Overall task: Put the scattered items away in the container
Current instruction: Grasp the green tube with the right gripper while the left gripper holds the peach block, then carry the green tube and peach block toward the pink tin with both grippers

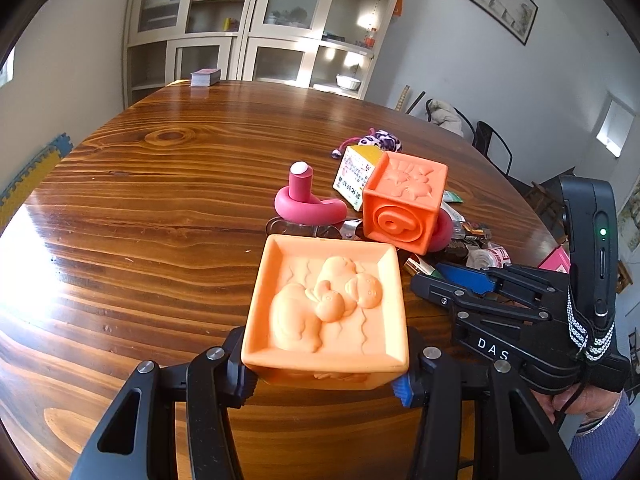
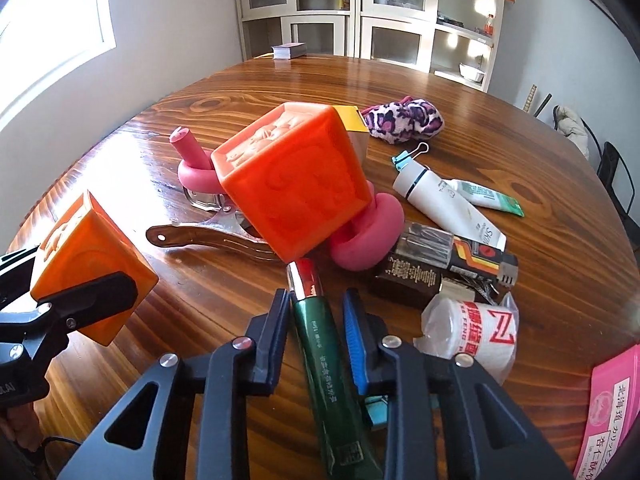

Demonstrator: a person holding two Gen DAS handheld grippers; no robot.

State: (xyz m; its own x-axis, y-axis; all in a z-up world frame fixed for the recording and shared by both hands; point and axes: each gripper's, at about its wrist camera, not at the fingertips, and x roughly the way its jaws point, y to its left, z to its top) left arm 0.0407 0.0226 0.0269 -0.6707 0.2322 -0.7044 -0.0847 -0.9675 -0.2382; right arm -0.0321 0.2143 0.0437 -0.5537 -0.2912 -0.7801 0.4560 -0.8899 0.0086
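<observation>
Left gripper (image 1: 324,376): clamped on pale orange block (image 1: 326,312), relief face up (a duck, apparently), held clear of the wooden table (image 1: 160,200).
Right gripper (image 2: 318,316): fingers (image 2: 354,324) closed against green tube (image 2: 324,344), which lies lengthwise between them; whether it is lifted cannot be told.
Pink foam ring (image 2: 196,172): left rear of the pile, resting on a clear clip (image 2: 208,200).
Dark orange block (image 2: 296,184): centre, tilted, leaning on a second pink ring (image 2: 368,236).
White tube (image 2: 444,200): right of the block, lying flat.
Tape roll (image 2: 476,332): near right, beside the right gripper.
Container: not identified in either view.
</observation>
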